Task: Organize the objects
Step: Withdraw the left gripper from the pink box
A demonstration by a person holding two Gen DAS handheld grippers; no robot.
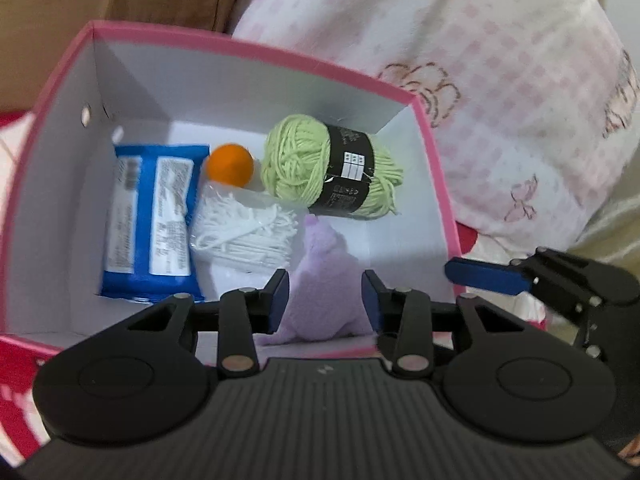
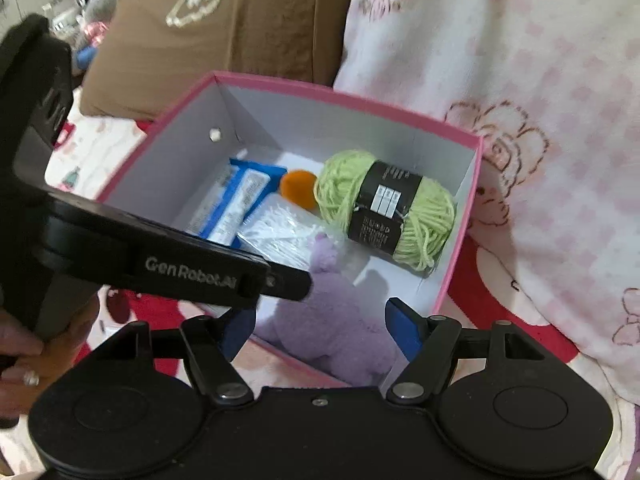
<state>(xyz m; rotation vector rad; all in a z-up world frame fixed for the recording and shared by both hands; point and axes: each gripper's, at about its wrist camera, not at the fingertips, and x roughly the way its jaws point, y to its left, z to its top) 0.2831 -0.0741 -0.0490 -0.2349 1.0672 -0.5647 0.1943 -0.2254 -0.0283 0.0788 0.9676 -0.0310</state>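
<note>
Pink box [image 1: 434, 152] taken as landmark, white inside, set on patterned bedding [image 1: 520, 80].

Inside box: blue packet [image 1: 150, 224] at left wall; orange ball [image 1: 231, 162] and white string bundle [image 1: 244, 232] mid-floor; green yarn skein [image 1: 328, 168] toward far right corner; purple plush toy [image 1: 326, 292] at near wall.

Left gripper [image 1: 325, 300] poised above near rim, fingers parted either side of plush toy, contact not discernible.

Right gripper [image 2: 320, 328] spread wide above near rim, nothing gripped.

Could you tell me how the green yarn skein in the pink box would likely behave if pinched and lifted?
The green yarn skein looks soft, so it would probably squash and feel light. Its black paper band should hold the strands together. Lying on its side, it might roll slightly if nudged.
</note>
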